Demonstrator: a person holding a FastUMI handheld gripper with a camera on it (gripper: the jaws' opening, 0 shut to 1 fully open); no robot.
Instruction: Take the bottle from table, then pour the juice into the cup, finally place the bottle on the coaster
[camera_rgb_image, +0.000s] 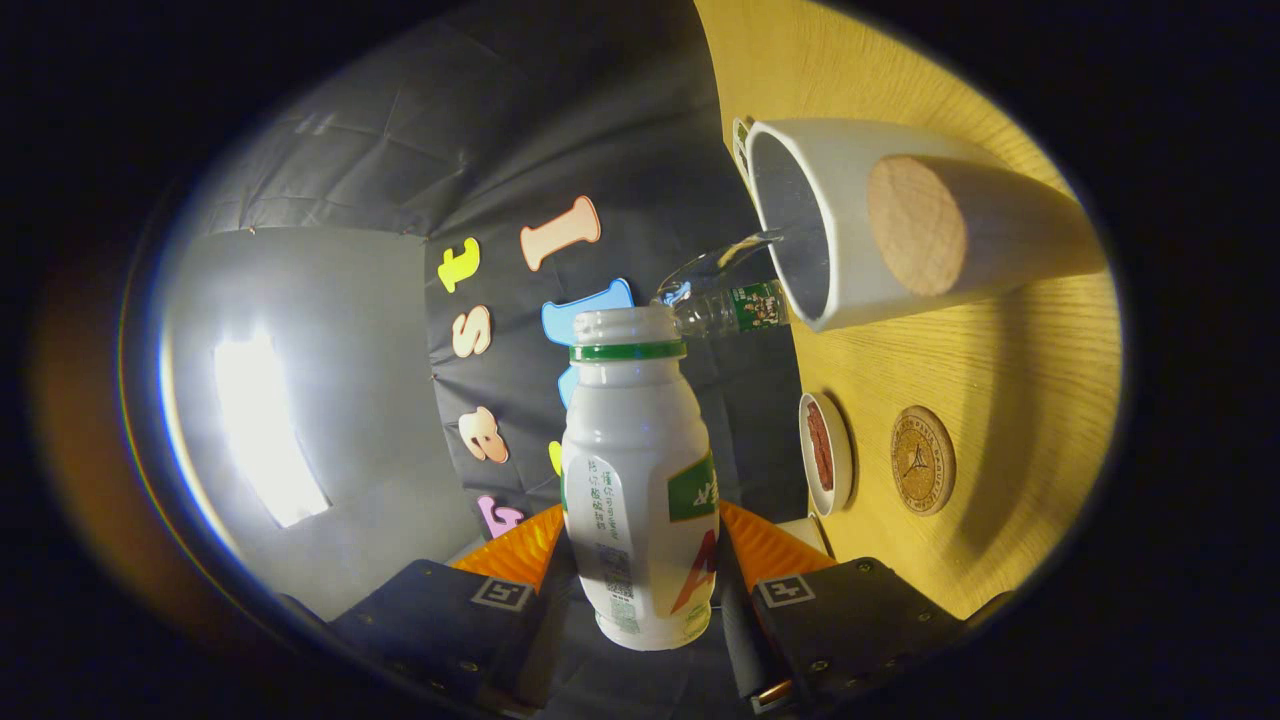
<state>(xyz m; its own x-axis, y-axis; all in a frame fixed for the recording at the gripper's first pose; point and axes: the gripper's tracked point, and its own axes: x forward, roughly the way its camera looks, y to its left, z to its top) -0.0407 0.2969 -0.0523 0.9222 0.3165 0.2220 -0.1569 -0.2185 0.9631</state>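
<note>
Bottle (640, 480) is a small white plastic one w/ a green ring under its open neck (no cap on), a green patch and a red-orange mark on its label, plus a barcode strip low on the body. It sits between the two fingers of the gripper (640, 585), both sides pressing on its lower body, so the tongs are closed on it, open only as far as the bottle's width. View is rolled over sideways: the wooden table (1000, 380) stands on the right like a wall, and the bottle's neck aims past the fingers toward the cup (880, 230). Cup is white w/ a grey inside and a round cork-like disc on its side; its mouth lies just right of and beyond the bottle's neck, not touching. A clear plastic bottle (725, 300) w/ a green label lies beside the cup's mouth. Nearer the fingers on the table: a small white dish (825, 452) w/ something red-brown in it, then the round cork coaster (922, 460) w/ a stamped emblem. Label text on the bottle is too small to read.
</note>
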